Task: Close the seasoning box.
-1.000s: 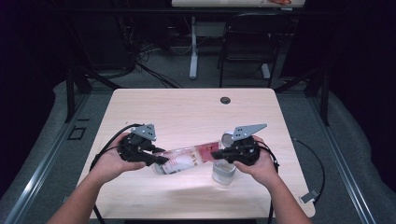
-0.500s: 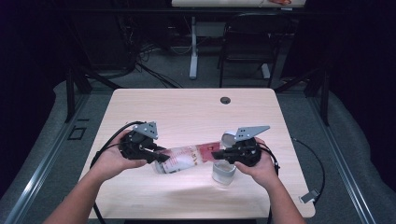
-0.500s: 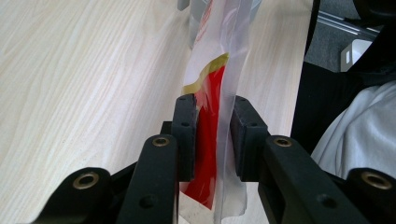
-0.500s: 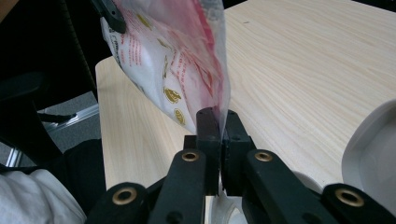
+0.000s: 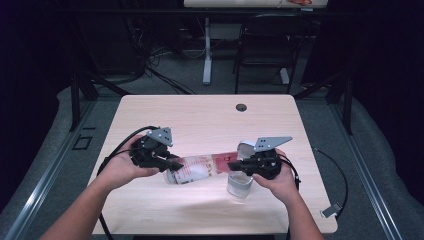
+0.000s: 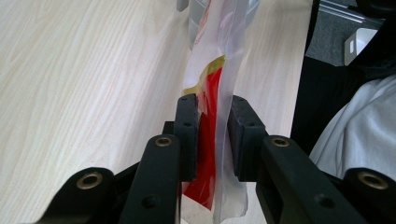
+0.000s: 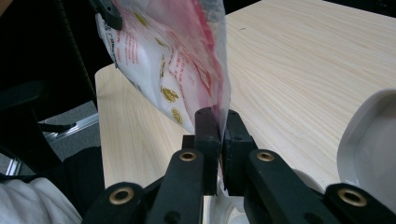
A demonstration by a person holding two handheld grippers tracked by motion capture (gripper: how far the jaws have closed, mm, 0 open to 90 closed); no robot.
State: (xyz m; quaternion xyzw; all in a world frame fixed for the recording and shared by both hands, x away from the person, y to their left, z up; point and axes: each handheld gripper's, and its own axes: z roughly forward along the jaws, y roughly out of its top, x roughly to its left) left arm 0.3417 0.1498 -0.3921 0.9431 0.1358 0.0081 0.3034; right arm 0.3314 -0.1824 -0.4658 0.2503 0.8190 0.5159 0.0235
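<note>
A clear plastic bag [image 5: 200, 168] printed in red and white hangs stretched between my two grippers above the table. My left gripper [image 5: 169, 165] is shut on its left end; in the left gripper view the bag [image 6: 215, 79] runs between the jaws of the gripper [image 6: 213, 135]. My right gripper [image 5: 235, 165] is shut on the other end, and in the right gripper view this gripper [image 7: 219, 140] pinches the bag [image 7: 168, 51] by its edge. A clear tub [image 5: 240, 185] stands under the right gripper, its white lid [image 5: 246, 148] raised.
The pale wooden table [image 5: 200, 117] has a round cable hole [image 5: 241, 107] at its far edge. A chair [image 5: 265, 45] and desk legs stand beyond it. Cables trail off both sides, one ending in a small plug [image 5: 330, 211] on the floor at the right.
The bag's left end has dipped slightly with the left hand. Both grippers keep their hold and the tub has not moved.
</note>
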